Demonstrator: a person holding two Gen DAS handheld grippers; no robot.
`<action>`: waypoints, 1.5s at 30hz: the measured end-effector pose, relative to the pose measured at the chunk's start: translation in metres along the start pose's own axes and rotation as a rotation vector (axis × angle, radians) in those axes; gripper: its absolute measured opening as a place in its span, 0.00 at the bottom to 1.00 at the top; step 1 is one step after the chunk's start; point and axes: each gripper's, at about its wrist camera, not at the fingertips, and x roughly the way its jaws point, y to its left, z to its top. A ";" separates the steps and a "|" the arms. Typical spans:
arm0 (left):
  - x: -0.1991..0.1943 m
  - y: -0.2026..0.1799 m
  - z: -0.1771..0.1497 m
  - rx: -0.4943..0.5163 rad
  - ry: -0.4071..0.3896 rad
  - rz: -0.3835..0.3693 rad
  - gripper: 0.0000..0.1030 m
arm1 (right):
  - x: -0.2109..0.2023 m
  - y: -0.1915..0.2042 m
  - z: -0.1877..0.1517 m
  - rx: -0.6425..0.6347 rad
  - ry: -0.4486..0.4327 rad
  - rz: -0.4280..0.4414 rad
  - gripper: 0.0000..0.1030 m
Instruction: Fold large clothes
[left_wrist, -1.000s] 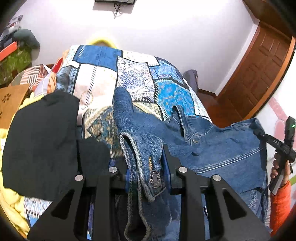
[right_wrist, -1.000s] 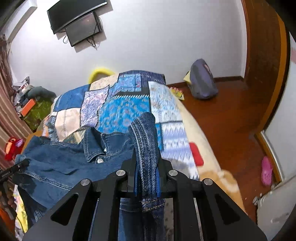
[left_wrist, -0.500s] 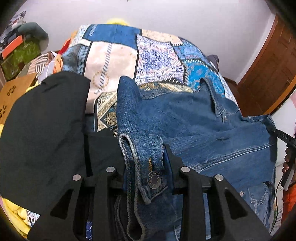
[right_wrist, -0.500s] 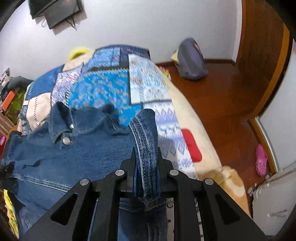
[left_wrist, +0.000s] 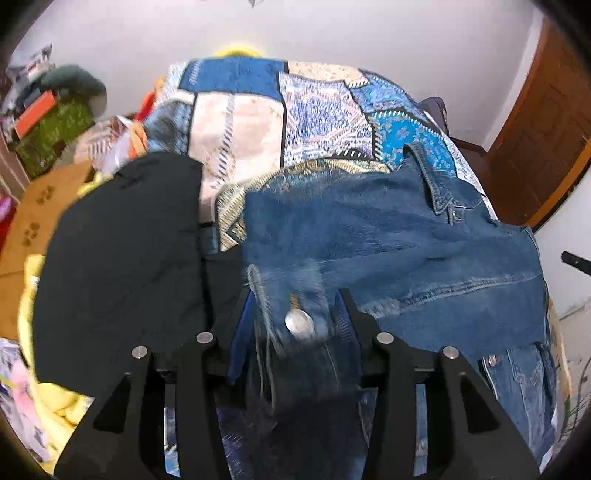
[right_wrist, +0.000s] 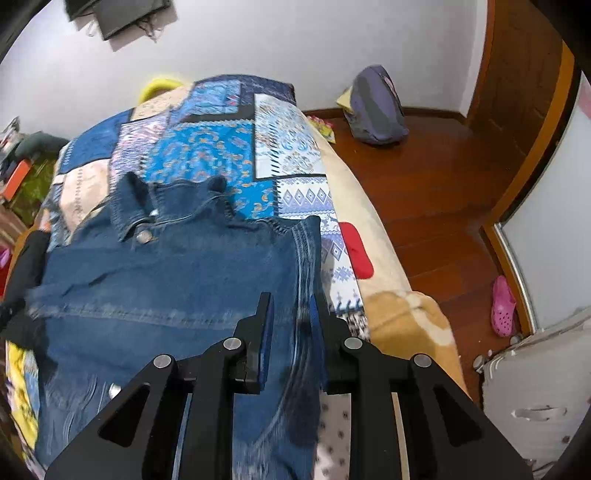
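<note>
A blue denim jacket (left_wrist: 388, 240) lies spread, collar away from me, on a patchwork bedspread (left_wrist: 258, 118). In the left wrist view my left gripper (left_wrist: 295, 295) stands with its jaws wide apart; the jacket's cuff with a metal button (left_wrist: 299, 323) lies loose and blurred between them. In the right wrist view the jacket (right_wrist: 166, 288) fills the left side. My right gripper (right_wrist: 291, 299) has its jaws apart, and a blurred denim edge (right_wrist: 306, 258) runs between them.
A black garment (left_wrist: 122, 258) lies left of the jacket, with yellow cloth (left_wrist: 55, 402) under it. Clutter and an orange box (left_wrist: 37, 114) stand far left. A wooden floor (right_wrist: 443, 192), a grey bag (right_wrist: 376, 107), a pink shoe (right_wrist: 502, 306) and a door (left_wrist: 543, 136) lie to the right.
Both grippers have opened and let go of the denim edges that they held. The jacket has dropped flatter onto the bed, and both cameras have moved lower.
</note>
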 end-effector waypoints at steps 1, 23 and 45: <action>-0.012 -0.001 -0.003 0.016 -0.014 0.002 0.43 | -0.008 0.002 -0.004 -0.012 -0.009 0.000 0.24; -0.110 0.033 -0.145 0.028 0.096 -0.114 0.69 | -0.080 0.025 -0.157 -0.144 0.010 0.000 0.45; -0.059 -0.002 -0.197 -0.142 0.291 -0.418 0.59 | -0.022 -0.004 -0.212 0.084 0.170 0.184 0.40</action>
